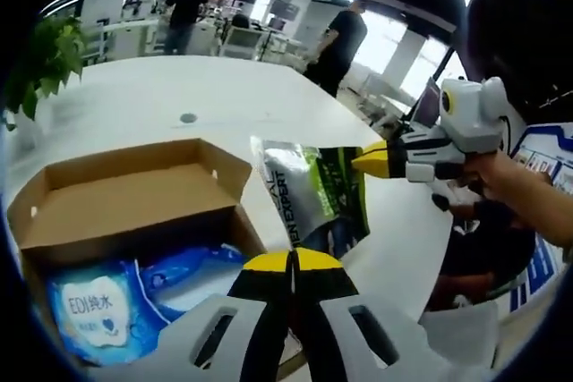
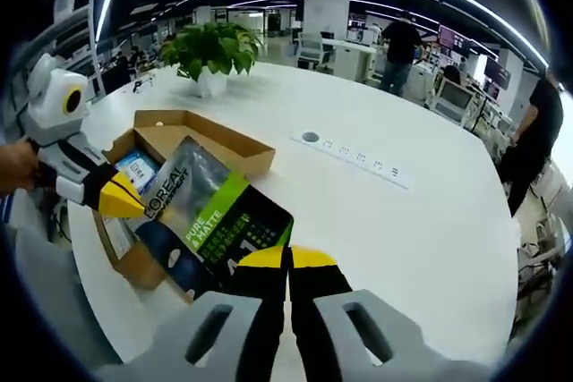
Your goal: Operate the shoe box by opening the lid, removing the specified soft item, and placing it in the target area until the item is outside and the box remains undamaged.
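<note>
Already out: green-and-black pouch held clear of the open shoe box

Broadly, a large white round worktop (image 2: 421, 221) spreads ahead of both pairs of jaws, with an open office behind it where people stand among desks. A leafy potted plant (image 2: 213, 53) sits on the far side of the worktop in the right gripper view, beyond the box.

Next in size, the brown cardboard shoe box (image 1: 134, 199) lies open to the left of the left gripper's jaws, its lid flap folded back and away from them. Inside it, just left of those jaws, sit a blue-and-white wipes pack (image 1: 89, 306) and a blue plastic-wrapped item (image 1: 188, 266) beside it.

The soft pouch (image 2: 210, 216), printed green, black and silver, is outside the box. In the right gripper view it hangs directly ahead of the right gripper (image 2: 288, 261), whose yellow-tipped jaws are pressed together on the pouch's near edge, and it overlaps the box's near wall from this angle. In the left gripper view the same pouch sits just beyond the jaws, above the worktop to the right of the box.

The left gripper (image 1: 292, 261) holds nothing; its jaws are pressed together, tips touching, near the box's right-hand corner.
</note>
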Available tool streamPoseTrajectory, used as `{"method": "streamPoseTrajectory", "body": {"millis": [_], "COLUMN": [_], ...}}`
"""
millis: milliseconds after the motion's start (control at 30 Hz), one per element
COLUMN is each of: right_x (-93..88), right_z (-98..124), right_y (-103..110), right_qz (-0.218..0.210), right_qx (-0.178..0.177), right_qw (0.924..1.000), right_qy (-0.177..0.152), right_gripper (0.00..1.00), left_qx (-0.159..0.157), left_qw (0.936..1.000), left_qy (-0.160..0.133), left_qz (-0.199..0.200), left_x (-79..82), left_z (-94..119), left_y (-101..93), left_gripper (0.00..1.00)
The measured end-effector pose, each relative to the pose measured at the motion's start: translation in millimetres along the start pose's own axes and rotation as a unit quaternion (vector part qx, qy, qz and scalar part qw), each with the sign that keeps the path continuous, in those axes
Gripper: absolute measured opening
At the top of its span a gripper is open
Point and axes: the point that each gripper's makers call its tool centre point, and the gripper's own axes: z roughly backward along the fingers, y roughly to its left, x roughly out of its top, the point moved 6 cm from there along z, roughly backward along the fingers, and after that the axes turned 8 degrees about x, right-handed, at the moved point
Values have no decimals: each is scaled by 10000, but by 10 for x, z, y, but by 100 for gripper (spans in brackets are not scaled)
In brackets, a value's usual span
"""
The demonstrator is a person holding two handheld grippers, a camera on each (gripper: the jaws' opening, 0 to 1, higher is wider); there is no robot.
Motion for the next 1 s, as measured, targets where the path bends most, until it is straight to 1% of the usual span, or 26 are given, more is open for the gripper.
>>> {"method": "streamPoseTrajectory", "body": {"millis": [100,333,467,567,633,700,833,900,967,1000], "right_x": [-41,-93,-155,-192,-209,-231,-269,-289,-314,-323], "right_z": [-7,-34,-74,-107,-129,-156,-217,-253,-294,-310], "right_y": [-66,-148,-209,-244,-265,-293,-327,-338,-345,-348], "right_qz": [-22,-37,-48,-49,-28,-37,-87,-86,-98,-102], "right_qx": [-34,-95,-110,-118,-135,-135,-113,-106,-96,-92], "right_qw": [10000,9999,9998,9997,9996,9995,9994,9993,9993,9992], "right_qy": [47,79,160,214,247,282,320,340,361,366], "right_gripper": [0,0,0,0,0,0,0,0,0,0], "left_qx": [-17,-12,26,86,44,97,164,210,254,278], "left_qw": [10000,9997,9991,9975,9966,9942,9909,9866,9806,9789], "left_qy": [42,167,251,345,420,490,609,694,776,802], "left_qz": [-65,-190,-349,-608,-707,-956,-1193,-1464,-1784,-1859], "left_x": [-4,-11,-1,-2,-6,-9,-15,-16,-20,-23], "left_z": [-50,-172,-236,-293,-326,-368,-435,-459,-475,-483], "left_y": [-49,-86,-113,-134,-181,-179,-174,-172,-181,-187], "left_gripper": [0,0,0,0,0,0,0,0,0,0]}}
